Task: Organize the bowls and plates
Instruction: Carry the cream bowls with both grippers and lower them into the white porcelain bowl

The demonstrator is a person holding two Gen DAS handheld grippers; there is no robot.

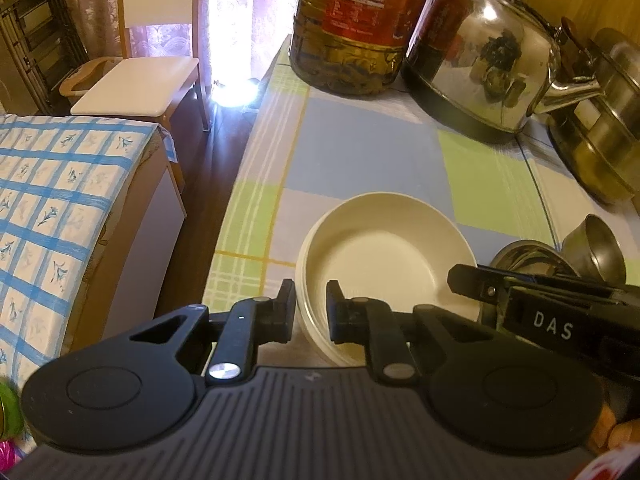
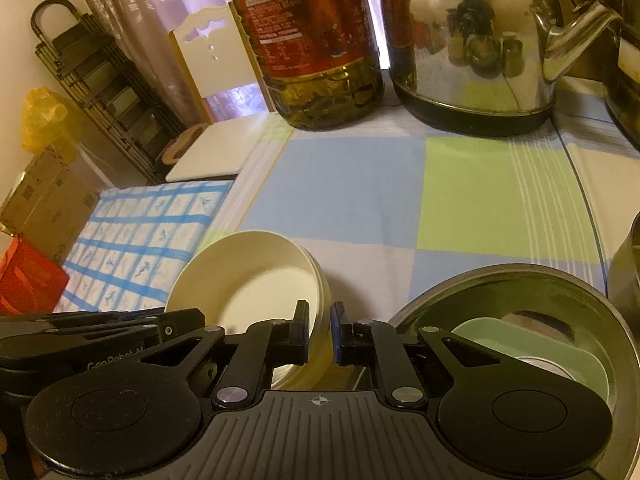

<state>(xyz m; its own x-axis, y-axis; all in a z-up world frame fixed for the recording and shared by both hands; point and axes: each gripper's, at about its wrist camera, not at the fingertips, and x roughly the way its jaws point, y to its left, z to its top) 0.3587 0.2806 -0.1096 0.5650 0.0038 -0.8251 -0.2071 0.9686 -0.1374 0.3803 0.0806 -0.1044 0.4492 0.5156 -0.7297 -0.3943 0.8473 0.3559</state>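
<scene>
1. Left gripper (image 1: 311,304), black, two-fingered, hand-held: jaws drawn in on the near-left rim of the stack of cream-coloured shallow round bowls (image 1: 384,256). One finger stands outside the wall, the other inside the top bowl. Pads press on the rim; clamped.
2. Right gripper (image 2: 320,322), same build: jaws drawn in on the right rim of the same stack, one finger inside, one outside. Clamped as well.
3. Both tools therefore hold one stack from opposite sides. The stack shows at least three nested rims; exact count cannot be told.
4. Position of stack: near edge of the table covered in a blue, green and white checked cloth (image 2: 344,184), toward its left side. In the right wrist view it appears tilted; whether it is lifted off the cloth cannot be told.
5. Just right of the stack: a wide round steel basin (image 2: 520,280) holding a pale green dish (image 2: 532,344) and a smaller metal piece.
6. Far side of table: a large amber oil bottle with red label (image 1: 352,24), a polished steel kettle (image 1: 480,56), and a steel pot (image 1: 604,120) at far right.
7. Judgement on step: grasp of the bowl stack complete; carry not begun.
8. Judgement on next move: both hands must rise together, level, keeping equal pressure, or the nested bowls may slide apart. Destination is not evident.
</scene>
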